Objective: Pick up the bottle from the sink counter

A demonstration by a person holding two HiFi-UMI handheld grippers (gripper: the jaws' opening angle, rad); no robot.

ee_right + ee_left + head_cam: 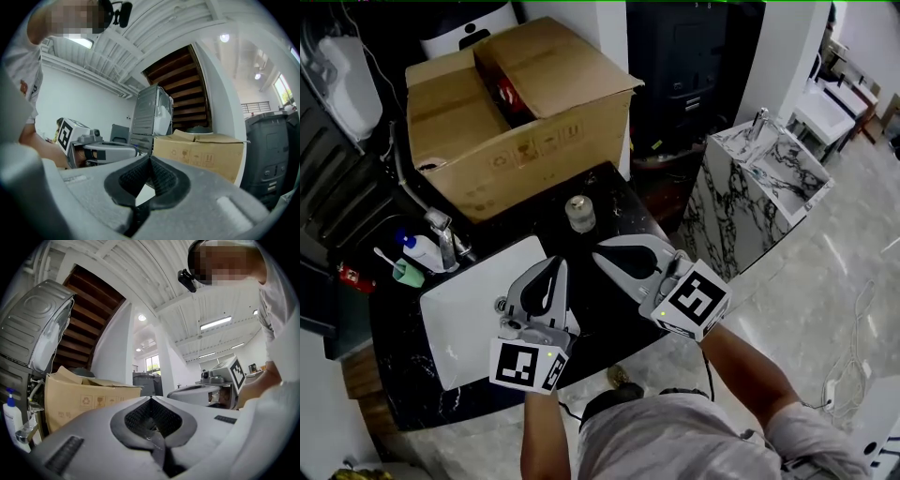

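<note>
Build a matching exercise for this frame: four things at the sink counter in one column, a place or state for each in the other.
Things:
1. cardboard box
2. clear bottle
3. white basin
4. right gripper

Place or state:
A. jaws shut, nothing held
B. upright on the black counter, untouched
C. next to the faucet
D. behind the bottle, top flap partly open

Pairs: 1-D, 2-B, 3-C, 4-A

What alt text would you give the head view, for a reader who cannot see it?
From above, a person holds the left tongs and right tongs, both shut and empty, over a black sink counter, pointing toward a small bottle that stands just ahead of them. A white sink lies at the left and a cardboard box behind.
</note>
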